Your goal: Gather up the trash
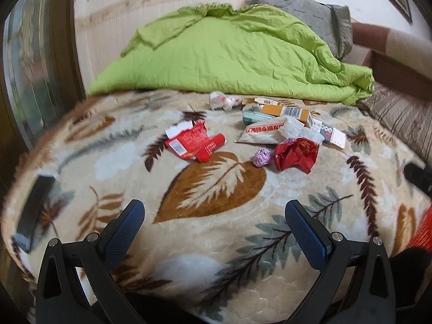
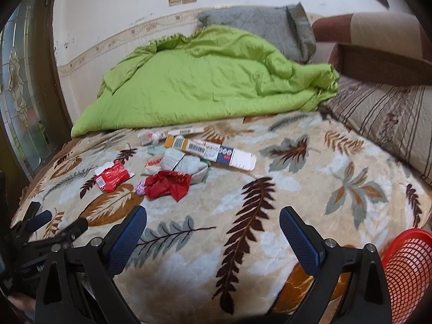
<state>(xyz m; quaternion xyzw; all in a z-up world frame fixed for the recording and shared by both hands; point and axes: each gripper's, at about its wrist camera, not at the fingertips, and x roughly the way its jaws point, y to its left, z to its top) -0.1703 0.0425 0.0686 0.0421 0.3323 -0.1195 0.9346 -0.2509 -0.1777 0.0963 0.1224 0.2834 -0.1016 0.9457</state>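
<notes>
Trash lies scattered on a leaf-patterned blanket (image 1: 216,237). In the left wrist view I see a torn red carton (image 1: 194,143), a purple paper ball (image 1: 262,157), a crumpled red wrapper (image 1: 295,154), a beige packet (image 1: 266,132), an orange box (image 1: 286,112), a long flattened box (image 1: 328,132) and a clear plastic wad (image 1: 224,101). My left gripper (image 1: 214,210) is open above the blanket, short of the trash. My right gripper (image 2: 213,216) is open too, with the red wrapper (image 2: 167,183) and red carton (image 2: 112,179) ahead to its left. A red mesh basket (image 2: 405,270) stands at its right.
A green quilt (image 1: 229,56) is heaped behind the trash, with a grey pillow (image 1: 305,13) beyond it. A striped pillow (image 2: 383,118) lies at the right. A dark phone-like slab (image 1: 35,210) rests near the blanket's left edge. A glass door (image 2: 21,86) stands at the left.
</notes>
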